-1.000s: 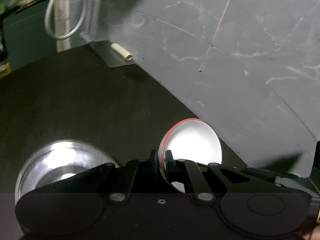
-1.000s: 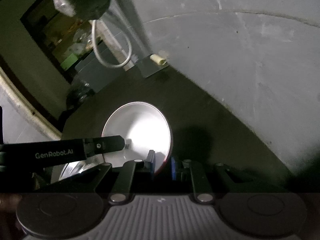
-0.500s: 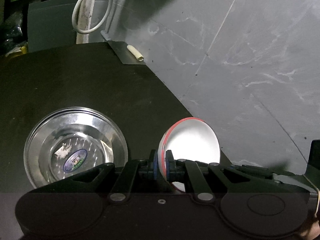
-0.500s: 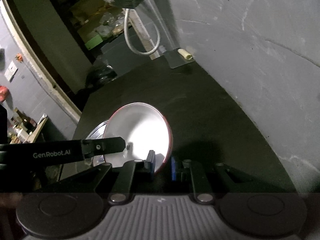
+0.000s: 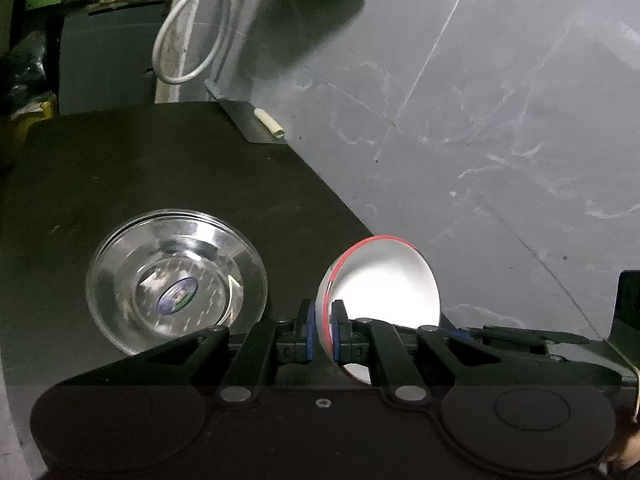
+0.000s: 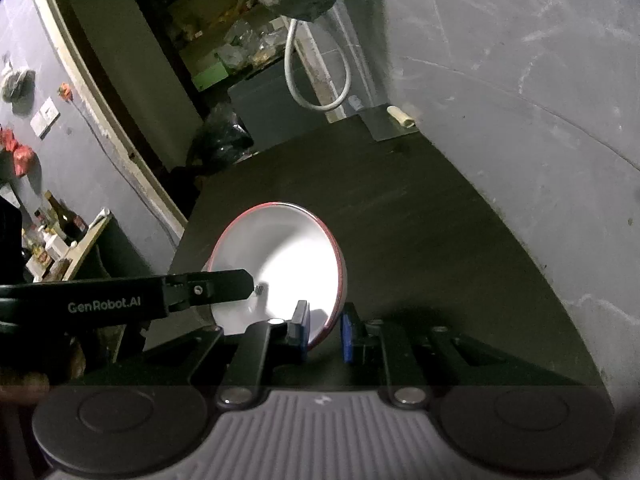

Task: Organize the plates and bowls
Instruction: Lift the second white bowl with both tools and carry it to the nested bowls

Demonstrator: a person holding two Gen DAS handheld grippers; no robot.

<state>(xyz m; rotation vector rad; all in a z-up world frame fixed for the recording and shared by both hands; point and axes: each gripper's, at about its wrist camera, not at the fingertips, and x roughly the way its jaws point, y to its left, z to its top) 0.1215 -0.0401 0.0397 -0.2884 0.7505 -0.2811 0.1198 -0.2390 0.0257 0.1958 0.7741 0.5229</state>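
A white red-rimmed bowl (image 5: 380,280) is pinched by its rim between both the left gripper (image 5: 323,330) and the right gripper (image 6: 324,330) (raised, tilted) right of the steel bowl (image 5: 176,280) on the dark table (image 5: 160,168), so stacking is judged unfinished.

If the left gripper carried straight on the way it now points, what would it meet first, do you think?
Probably the grey wall. The left gripper is shut on the red-rimmed white bowl, which leads towards the dark table's edge by that wall. The steel bowl sits off-line; depth is uncertain.
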